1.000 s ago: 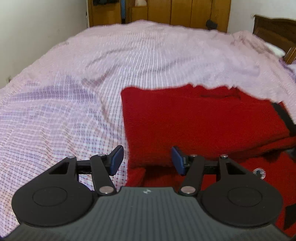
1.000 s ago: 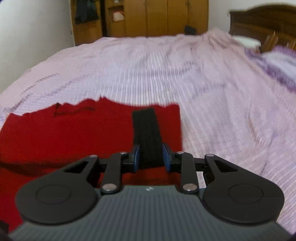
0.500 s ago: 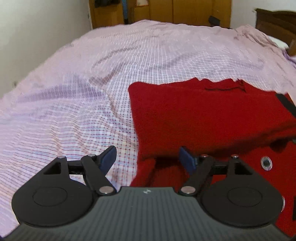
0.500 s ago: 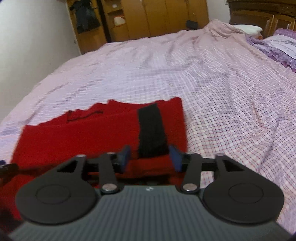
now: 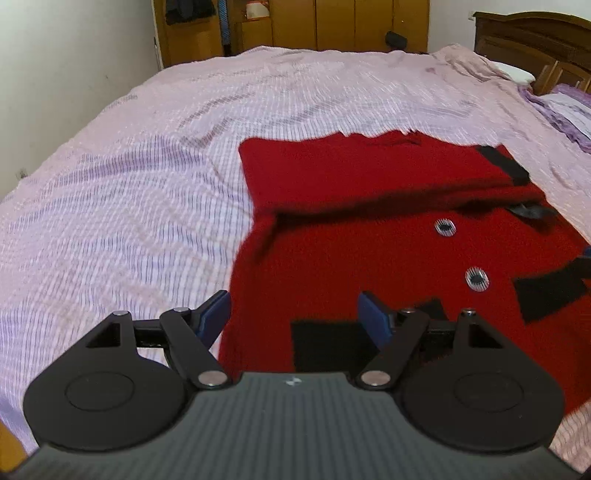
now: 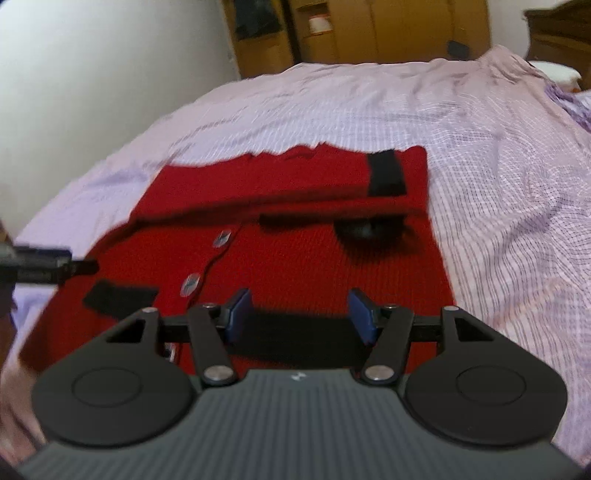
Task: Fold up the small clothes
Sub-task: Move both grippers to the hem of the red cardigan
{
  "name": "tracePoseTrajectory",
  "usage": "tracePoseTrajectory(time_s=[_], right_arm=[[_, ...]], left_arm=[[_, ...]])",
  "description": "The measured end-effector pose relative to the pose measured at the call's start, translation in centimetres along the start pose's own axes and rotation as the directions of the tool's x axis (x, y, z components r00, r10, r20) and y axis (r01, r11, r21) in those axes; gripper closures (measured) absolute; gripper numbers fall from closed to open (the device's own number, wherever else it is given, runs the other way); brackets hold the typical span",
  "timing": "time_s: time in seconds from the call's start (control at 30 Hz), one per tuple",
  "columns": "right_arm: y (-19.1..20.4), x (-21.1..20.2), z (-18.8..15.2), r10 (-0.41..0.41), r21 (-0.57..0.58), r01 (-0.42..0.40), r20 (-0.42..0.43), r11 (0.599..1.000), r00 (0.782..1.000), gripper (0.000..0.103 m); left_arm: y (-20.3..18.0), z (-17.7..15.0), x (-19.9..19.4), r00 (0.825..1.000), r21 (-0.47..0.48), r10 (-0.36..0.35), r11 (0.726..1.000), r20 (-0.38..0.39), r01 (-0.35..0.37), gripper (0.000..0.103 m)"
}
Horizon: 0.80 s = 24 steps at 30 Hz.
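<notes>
left gripper (image 5: 294, 317): jaws wide apart, empty, over near-left hem of garment
right gripper (image 6: 300, 314): jaws wide apart, empty, over near-right hem
garment: red knit cardigan with black trim (image 5: 388, 229) (image 6: 295, 251), flat on bed, far part folded over, buttons (image 5: 476, 279) showing
bed: pink checked bedsheet (image 5: 147, 192)
background: wooden wardrobe (image 5: 332, 22)

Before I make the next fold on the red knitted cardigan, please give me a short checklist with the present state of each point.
1. Left gripper open, holding nothing: ok.
2. Right gripper open, holding nothing: ok.
3. Far part of the red knitted cardigan folded over, black cuff on top: ok.
4. Cardigan lies wholly on the checked pink bedsheet: ok.
5. Fold edge straight: cannot tell, the pictures are blurred.
6. Near hem flat: cannot tell, the grippers hide it.
</notes>
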State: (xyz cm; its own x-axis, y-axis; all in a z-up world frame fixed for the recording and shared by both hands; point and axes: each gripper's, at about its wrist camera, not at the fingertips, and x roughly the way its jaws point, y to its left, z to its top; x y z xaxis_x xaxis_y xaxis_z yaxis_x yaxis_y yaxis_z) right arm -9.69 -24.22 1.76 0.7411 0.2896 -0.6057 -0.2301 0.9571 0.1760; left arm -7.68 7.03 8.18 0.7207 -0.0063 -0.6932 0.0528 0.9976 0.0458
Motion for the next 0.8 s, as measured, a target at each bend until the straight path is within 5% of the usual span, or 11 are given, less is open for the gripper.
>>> tracePoseTrajectory(time_s=[0.17, 0.37, 0.8], right_arm=[[2.0, -2.0, -1.5, 0.022, -0.176, -0.036, -0.081, 0.984, 0.996, 0.043], [4.0, -2.8, -3.7, -0.023, -0.417, -0.059, -0.187, 0.907, 0.982, 0.043], [6.3, -2.9, -7.8, -0.132, -0.632, -0.087, -0.292, 0.77, 0.947, 0.044]], left_arm=[[-0.3, -1.8, -1.7, 1.0, 0.017, -0.007, 1.0, -0.002, 0.007, 0.024], [-0.5, -3.9, -2.8, 0.999, 0.03, -0.03, 0.999, -0.012, 0.03, 0.024], [0.5, -6.4, -4.1, 0.999, 0.047, -0.027, 0.999, -0.028, 0.029, 0.024]])
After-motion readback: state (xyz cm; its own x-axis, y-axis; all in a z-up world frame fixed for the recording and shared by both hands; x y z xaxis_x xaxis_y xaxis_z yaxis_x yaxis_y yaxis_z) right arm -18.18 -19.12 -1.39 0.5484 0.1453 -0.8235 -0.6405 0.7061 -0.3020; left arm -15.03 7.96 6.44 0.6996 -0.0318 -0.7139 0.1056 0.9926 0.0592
